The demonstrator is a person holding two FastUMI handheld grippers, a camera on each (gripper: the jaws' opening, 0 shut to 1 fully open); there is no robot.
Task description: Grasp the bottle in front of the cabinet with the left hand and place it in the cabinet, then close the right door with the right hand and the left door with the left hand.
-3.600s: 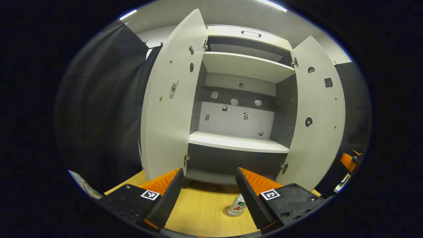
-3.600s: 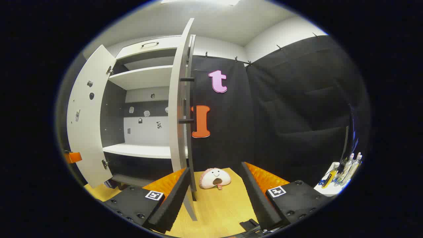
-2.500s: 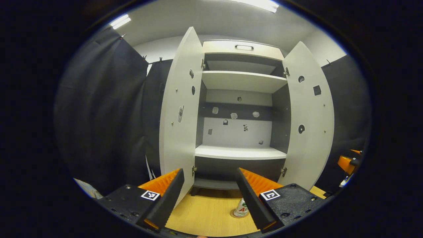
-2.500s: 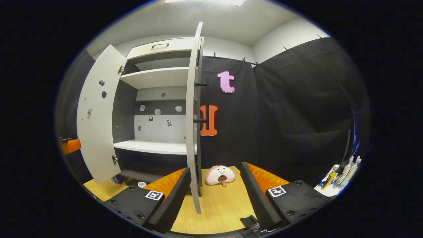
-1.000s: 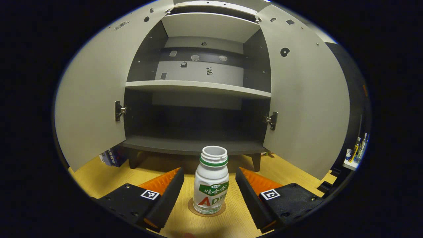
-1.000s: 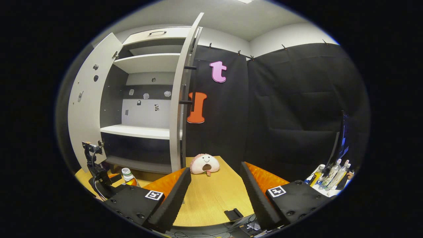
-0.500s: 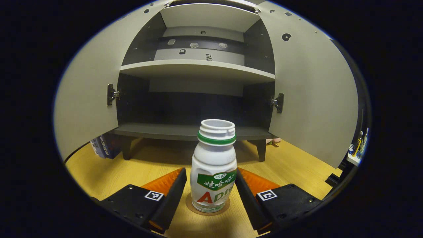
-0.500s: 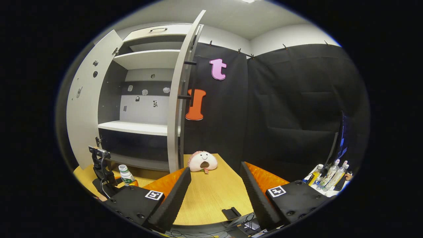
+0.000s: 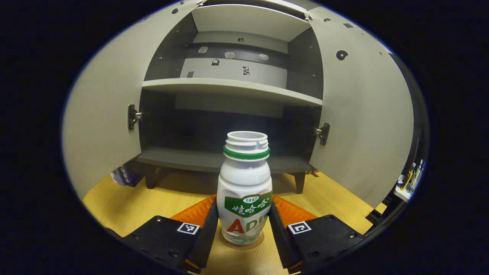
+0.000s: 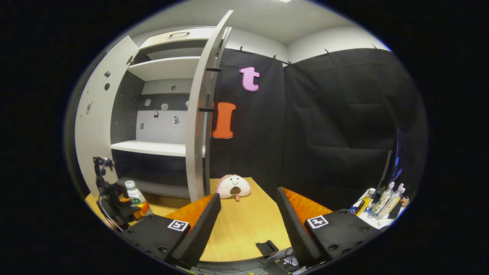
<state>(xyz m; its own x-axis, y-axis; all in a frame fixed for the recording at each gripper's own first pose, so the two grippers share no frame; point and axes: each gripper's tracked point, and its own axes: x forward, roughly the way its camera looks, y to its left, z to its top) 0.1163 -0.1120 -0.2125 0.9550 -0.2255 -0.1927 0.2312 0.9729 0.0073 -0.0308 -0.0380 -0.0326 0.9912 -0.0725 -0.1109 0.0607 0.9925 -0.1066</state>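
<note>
Step in hand: the grasp. Left tongs (image 9: 243, 229) closed on the bottle (image 9: 245, 191), both pads against its lower body. Bottle upright, capless, seemingly on or just above its round mat (image 9: 244, 243) on the worktop (image 9: 153, 198), just in front of the cabinet (image 9: 225, 160). Both doors wide open: left door (image 9: 103, 122), right door (image 9: 363, 114).

Right tongs (image 10: 247, 225) spread apart, empty, waiting over the worktop near the plush (image 10: 233, 186).

Next, probably: lift clear, carry forward level, set down on the dark bottom shelf (image 9: 214, 162). Needs a firm, upright hold; thin walls may dent, open mouth may spill.
</note>
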